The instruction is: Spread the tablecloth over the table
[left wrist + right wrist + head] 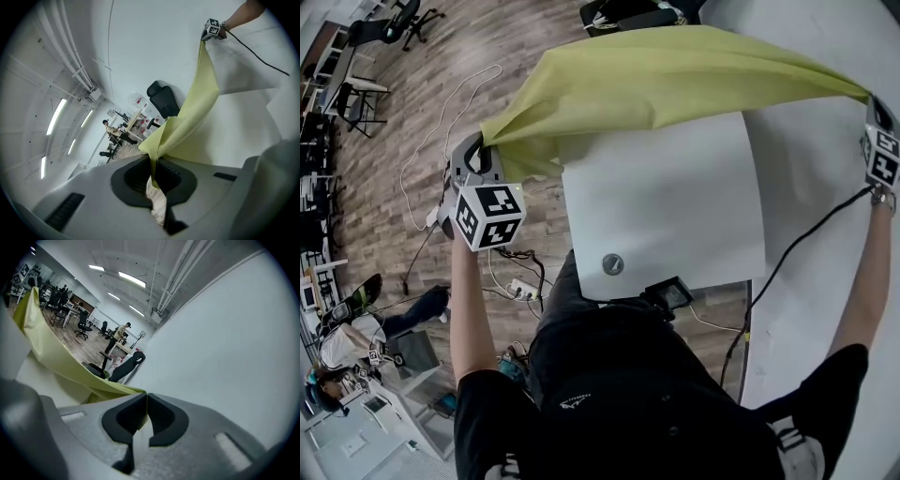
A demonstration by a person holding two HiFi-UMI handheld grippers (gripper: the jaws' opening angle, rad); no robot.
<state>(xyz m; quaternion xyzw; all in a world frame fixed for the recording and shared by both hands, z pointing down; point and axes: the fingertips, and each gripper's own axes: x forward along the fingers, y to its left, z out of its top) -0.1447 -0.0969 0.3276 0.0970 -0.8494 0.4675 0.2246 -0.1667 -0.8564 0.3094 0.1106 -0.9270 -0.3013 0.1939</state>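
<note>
Head view.

- Tablecloth, yellow-green: held in the air, strung between the two grippers. It hangs in loose folds above the far edge of the table. The white top nearer the person lies bare.
- Left gripper: jaws pinched tight on a bunched corner of the cloth, out past the table's left edge.
- Right gripper: jaws closed flat on a thin edge of the cloth, out past the table's right edge.
- Arms: both raised and reaching forward, spread wider than the table.
- Room around: wooden floor lies open to the left, with a white cable trailing across it. A white wall runs close along the right. A black office chair stands just beyond the far edge.
</note>
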